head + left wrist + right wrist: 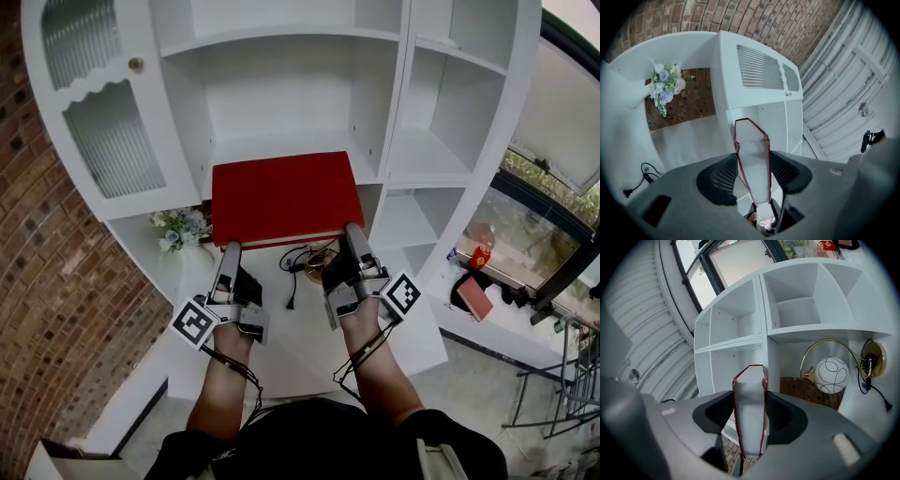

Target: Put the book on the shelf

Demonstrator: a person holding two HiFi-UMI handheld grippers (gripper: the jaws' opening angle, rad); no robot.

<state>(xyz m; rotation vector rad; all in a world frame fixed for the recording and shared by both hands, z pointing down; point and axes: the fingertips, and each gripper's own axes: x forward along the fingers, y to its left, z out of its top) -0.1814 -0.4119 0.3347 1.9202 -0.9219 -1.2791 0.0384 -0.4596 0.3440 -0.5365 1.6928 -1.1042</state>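
A: Nearest to us, 2 grippers side by side. The left gripper, how are its jaws?
B: Parted by just the thickness of the red book. The pads press on both covers, gripping its near edge towards the left corner.
A: And the right gripper?
B: Same story. The jaws are held apart by the book and clamped on the near edge by the right corner. In its own view the white page block runs straight up between the pads.
A: So where's the book?
B: Flat in the air between the 2 grips, cover up, in front of the white shelf unit. Its far edge sits at the lip of the middle compartment. Touching the board or not, I cannot tell.
A: Below it?
B: A lower recess holding a black cable and a white-globed brass lamp. Left of that, pale flowers in the next recess.
A: Further back?
B: A ribbed-glass cabinet door at left, with the brick wall beyond.
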